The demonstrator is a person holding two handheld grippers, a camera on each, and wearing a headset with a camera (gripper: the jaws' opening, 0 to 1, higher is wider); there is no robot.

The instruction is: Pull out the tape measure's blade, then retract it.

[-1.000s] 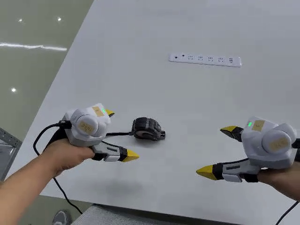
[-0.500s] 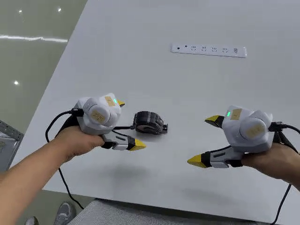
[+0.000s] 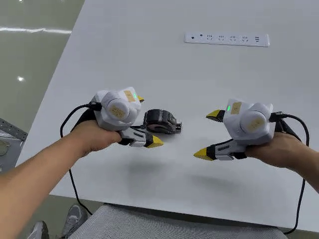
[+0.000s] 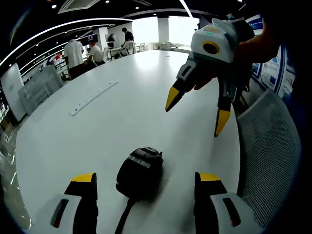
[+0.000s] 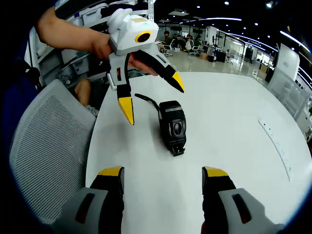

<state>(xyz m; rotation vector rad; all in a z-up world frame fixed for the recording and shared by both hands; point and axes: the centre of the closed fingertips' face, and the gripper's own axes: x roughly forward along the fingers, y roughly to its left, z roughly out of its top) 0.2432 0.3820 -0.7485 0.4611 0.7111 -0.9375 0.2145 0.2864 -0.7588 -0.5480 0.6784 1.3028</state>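
A black tape measure (image 3: pixel 161 121) lies on the white table (image 3: pixel 209 74), its blade wound in and a black strap trailing toward the left hand. My left gripper (image 3: pixel 147 121) is open, with its yellow tips just either side of the case; in the left gripper view the tape measure (image 4: pixel 140 167) sits between and just beyond the jaws. My right gripper (image 3: pixel 210 134) is open and holds nothing, a short way right of the case and pointing at it. In the right gripper view the tape measure (image 5: pixel 173 125) lies ahead, with the left gripper (image 5: pixel 152 94) over it.
A white power strip (image 3: pixel 227 39) lies flat at the far side of the table. The table's near edge runs just below both hands, with a grey mesh chair back (image 3: pixel 149 223) under it. Cables trail from both grippers. People stand far off across the room.
Both grippers have closed in on the tape measure, the left one now straddling its case and the right one nearer from the right. The head camera has shifted too.
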